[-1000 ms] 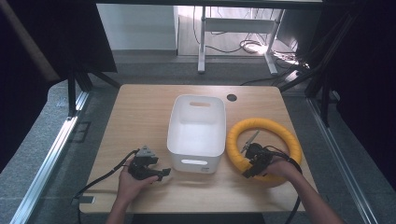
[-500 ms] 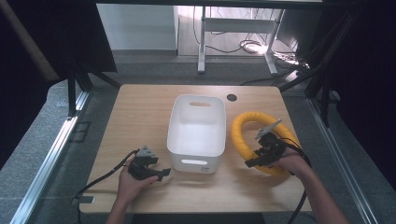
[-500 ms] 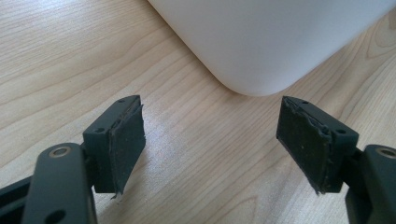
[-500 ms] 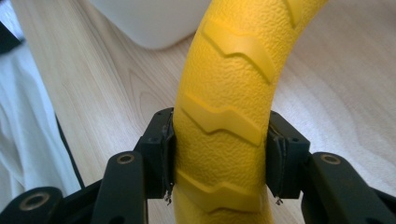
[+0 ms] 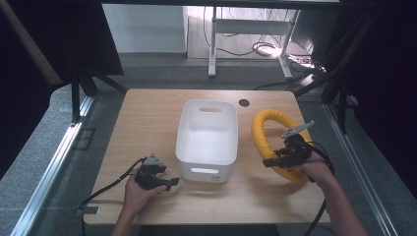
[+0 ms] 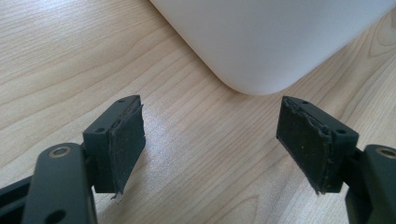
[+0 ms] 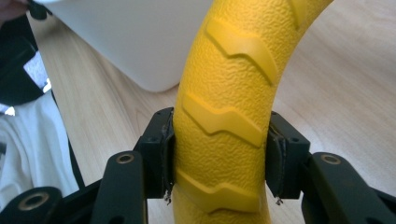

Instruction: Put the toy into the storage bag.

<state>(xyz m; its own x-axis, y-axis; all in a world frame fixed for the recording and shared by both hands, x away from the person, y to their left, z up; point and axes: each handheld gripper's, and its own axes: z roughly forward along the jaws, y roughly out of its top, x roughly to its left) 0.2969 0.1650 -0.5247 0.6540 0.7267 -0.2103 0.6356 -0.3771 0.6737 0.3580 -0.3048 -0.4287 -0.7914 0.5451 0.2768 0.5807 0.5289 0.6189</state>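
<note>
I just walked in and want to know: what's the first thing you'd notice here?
The big yellow ring on the table's right side, lifted on edge and clamped in the right gripper. Next, the white tub in the middle, with the left gripper open beside its near corner.

- The yellow ring [image 7: 224, 116] runs off the top and bottom edges in the right gripper view; its near arc sits hidden behind the right gripper [image 5: 290, 156] from above
- The white bin [image 6: 275, 37], beside that ring, is cropped to one rounded corner
</note>
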